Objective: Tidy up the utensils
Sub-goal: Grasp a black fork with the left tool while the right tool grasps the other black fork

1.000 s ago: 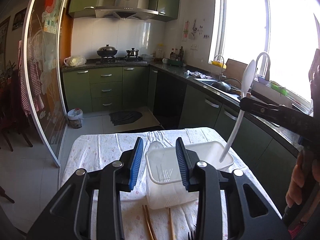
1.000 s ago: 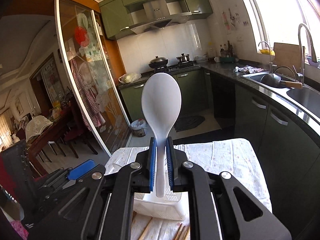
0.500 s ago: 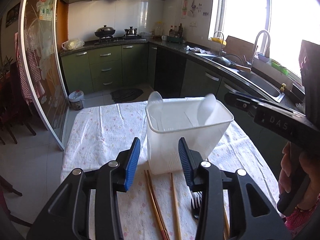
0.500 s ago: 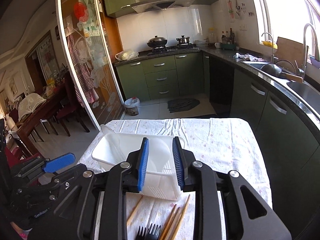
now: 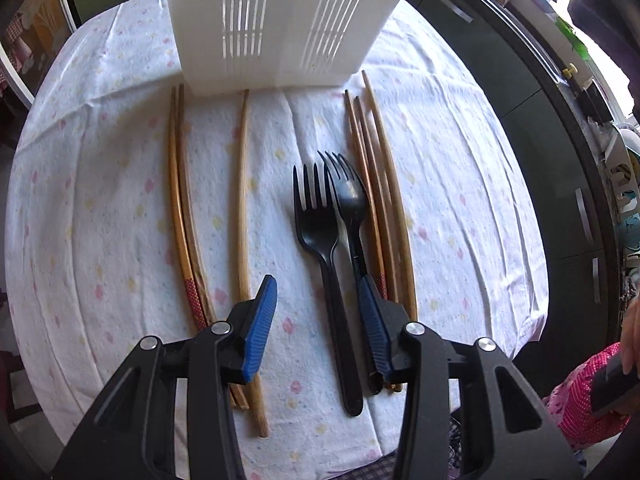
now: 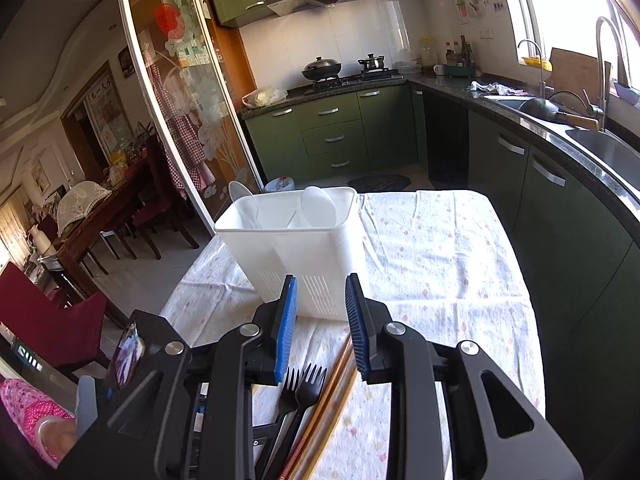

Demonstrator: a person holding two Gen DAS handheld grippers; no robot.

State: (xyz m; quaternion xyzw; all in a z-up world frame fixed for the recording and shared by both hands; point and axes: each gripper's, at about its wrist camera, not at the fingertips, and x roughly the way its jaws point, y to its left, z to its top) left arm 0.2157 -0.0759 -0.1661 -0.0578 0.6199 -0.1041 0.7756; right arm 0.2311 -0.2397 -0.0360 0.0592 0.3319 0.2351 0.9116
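Two black forks [image 5: 332,216] side by side on worktop [image 5: 100,208], tines pointing away, handles running back between blue pads of left tool [image 5: 318,322]; right pad [image 5: 370,320] over handle of right-hand fork, contact unclear. Left tool spread wide, gripping nothing. Three wooden chopsticks [image 5: 380,192] bunched just right of forks, single chopstick [image 5: 243,216] left of forks, pair of chopsticks [image 5: 182,208] further left, partly under left pad's arm. White slotted caddy [image 5: 280,20] standing upright ahead of left tool, past chopstick tips. Right tool [image 6: 322,320] also spread apart, empty, hovering above forks [image 6: 298,390] and chopsticks [image 6: 336,380], caddy [image 6: 296,248] straight ahead beyond pads. Two white spoons [image 6: 318,206] standing inside caddy, bowls up. Floral cloth covering worktop. Green kitchen cabinets [image 6: 340,136] far ahead of right tool, sink [image 6: 600,148] off to its right.
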